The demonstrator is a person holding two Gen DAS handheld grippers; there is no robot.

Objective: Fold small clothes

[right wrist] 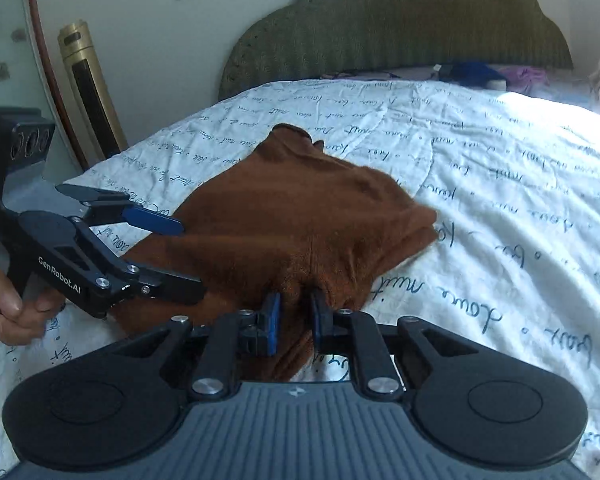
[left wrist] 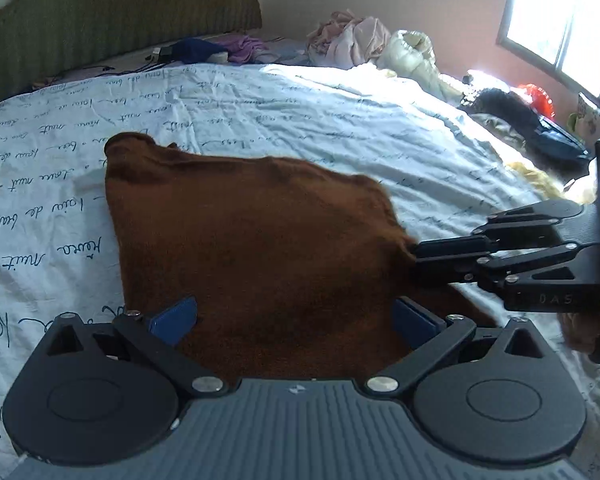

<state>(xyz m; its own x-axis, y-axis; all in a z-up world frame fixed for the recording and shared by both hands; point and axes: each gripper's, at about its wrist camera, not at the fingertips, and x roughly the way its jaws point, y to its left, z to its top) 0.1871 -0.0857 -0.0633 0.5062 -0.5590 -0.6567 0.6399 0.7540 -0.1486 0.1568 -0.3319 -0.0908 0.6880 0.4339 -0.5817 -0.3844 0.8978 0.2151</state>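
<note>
Right gripper (right wrist: 294, 314) is pinching the near edge of the brown garment (right wrist: 300, 216) on the bedsheet (right wrist: 500, 184), left gripper (left wrist: 294, 314) spread wide over it (mid-fold, I'd guess), so next carry that edge across.

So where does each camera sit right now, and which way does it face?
Left wrist: behind the open left claw, facing across the bed toward the window; the right claw enters from the right.
Right wrist: behind the right claw pinching the brown garment, facing the headboard; the left claw and a hand show at left.
Shared: garment, bed, headboard.
</note>
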